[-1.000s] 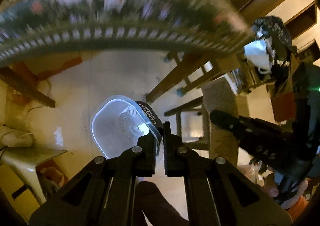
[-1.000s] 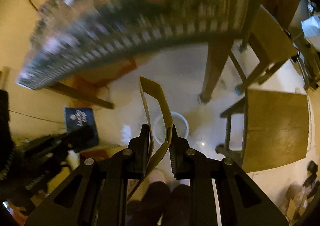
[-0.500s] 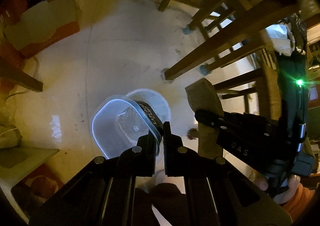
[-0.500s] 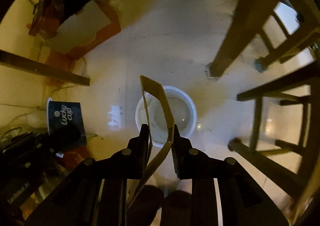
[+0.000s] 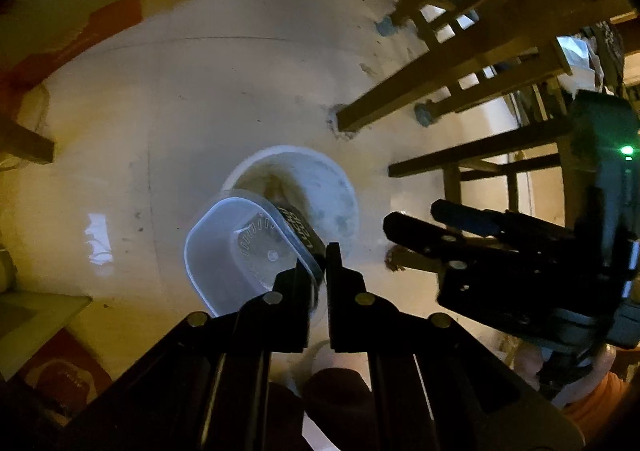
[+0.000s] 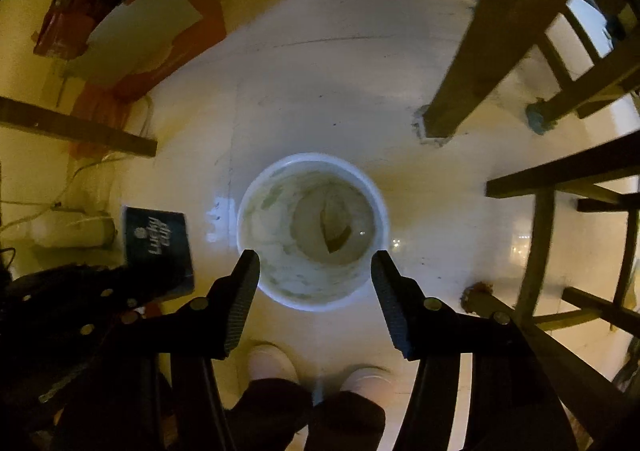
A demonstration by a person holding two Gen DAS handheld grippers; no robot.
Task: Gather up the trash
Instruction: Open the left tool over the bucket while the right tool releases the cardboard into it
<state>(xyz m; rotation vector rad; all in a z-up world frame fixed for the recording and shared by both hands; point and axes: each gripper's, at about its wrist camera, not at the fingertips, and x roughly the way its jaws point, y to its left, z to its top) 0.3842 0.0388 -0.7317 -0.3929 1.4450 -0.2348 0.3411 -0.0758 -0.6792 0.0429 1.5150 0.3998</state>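
Two tools over one bucket. Left tool (image 5: 320,271) is clamped on the rim wall of a clear plastic tub (image 5: 236,251); one finger sits inside the tub and the other outside, against its dark label band. The tub hangs partly over the near-left edge of the white bucket (image 5: 340,187), which stands on the floor (image 5: 200,99).

Right tool (image 6: 314,279): its jaws have just been opening, and nothing is between them now. A folded tan cardboard strip (image 6: 334,225) lies at the bottom of the bucket, directly below that tool.

Handling, as a judgement:
- Tub looks thin-walled, light and flexible. A one-sided rim pinch lets it swing and could bow the wall. The smooth plastic is probably slippery, so the labelled band is the better hold. Not fragile; a drop should do it no harm.
- Tub is wide against the bucket mouth. It probably needs centring or tipping before release, otherwise it may perch on the rim or tumble to the floor.
- Cardboard strip looks stiff but light, and needs nothing more.

Surroundings: the dark "Lucky cup" paper cup (image 6: 158,243) seen beside the left tool in the right wrist view is, as far as I can tell, this same tub's label side, though I can't confirm that. Wooden chair legs (image 6: 480,43) stand right of the bucket. The person's shoes (image 6: 272,365) are just behind it.
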